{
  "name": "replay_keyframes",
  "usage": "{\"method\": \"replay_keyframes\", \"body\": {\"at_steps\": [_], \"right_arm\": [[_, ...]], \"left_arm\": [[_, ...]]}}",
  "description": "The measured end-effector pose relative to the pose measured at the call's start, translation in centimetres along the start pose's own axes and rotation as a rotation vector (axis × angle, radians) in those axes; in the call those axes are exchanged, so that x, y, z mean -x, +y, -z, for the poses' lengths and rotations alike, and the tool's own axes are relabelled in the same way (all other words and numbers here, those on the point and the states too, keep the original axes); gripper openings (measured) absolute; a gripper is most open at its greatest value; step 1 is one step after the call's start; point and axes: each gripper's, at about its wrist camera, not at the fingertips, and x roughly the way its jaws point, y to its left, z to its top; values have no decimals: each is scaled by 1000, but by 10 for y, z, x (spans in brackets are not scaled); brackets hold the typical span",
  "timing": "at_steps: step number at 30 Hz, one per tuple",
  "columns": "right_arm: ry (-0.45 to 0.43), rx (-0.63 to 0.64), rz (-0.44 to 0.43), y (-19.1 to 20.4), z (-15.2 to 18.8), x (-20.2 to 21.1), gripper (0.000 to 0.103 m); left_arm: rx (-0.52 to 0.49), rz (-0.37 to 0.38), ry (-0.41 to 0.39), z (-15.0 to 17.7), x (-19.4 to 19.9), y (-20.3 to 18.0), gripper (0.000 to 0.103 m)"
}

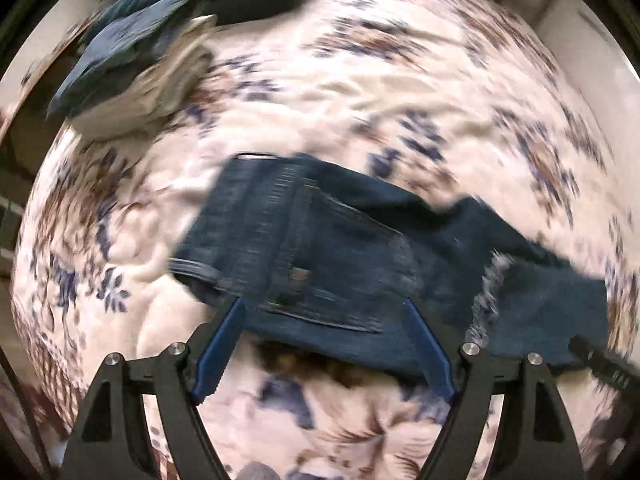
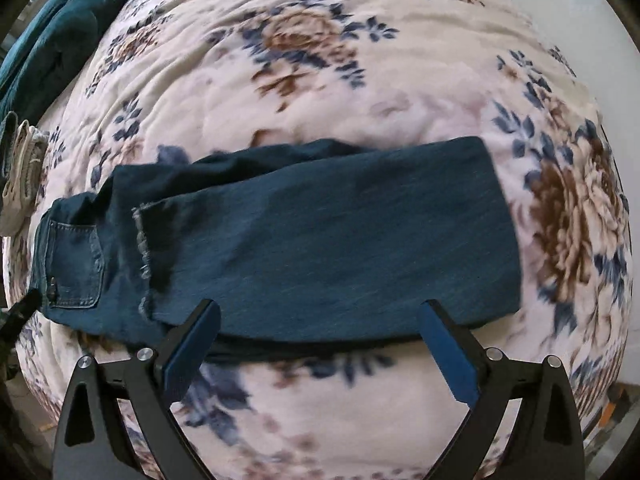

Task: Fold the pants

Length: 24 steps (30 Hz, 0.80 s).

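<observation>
Dark blue jeans (image 1: pixel 320 248) lie flat on a floral bedspread (image 1: pixel 360 92), folded lengthwise, with the legs doubled back so the frayed hem (image 1: pixel 486 296) rests near the seat. My left gripper (image 1: pixel 324 304) is open and empty, hovering over the back pocket (image 1: pixel 340 280) at the waist end. In the right wrist view the jeans (image 2: pixel 340 240) stretch across the middle, with the frayed hem (image 2: pixel 144 256) and back pocket (image 2: pixel 74 264) at the left. My right gripper (image 2: pixel 320 306) is open and empty over the near edge of the folded legs.
A stack of folded clothes (image 1: pixel 160 48), dark denim on top of pale pieces, sits at the far left of the bed. It also shows in the right wrist view (image 2: pixel 44 48). The other gripper's black tip (image 1: pixel 600 360) shows at the right.
</observation>
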Motion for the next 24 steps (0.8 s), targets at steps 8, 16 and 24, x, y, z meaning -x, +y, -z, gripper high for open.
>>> {"method": "replay_keyframes", "body": {"at_steps": [8, 16, 24], "right_arm": [[32, -9, 17, 39, 10, -6, 101], [103, -42, -12, 54, 14, -28, 101], [150, -62, -19, 52, 14, -44, 101]], "left_arm": [[368, 139, 138, 2, -51, 104, 79], [904, 651, 225, 42, -121, 141, 79], [1081, 745, 166, 59, -153, 120, 84]]}}
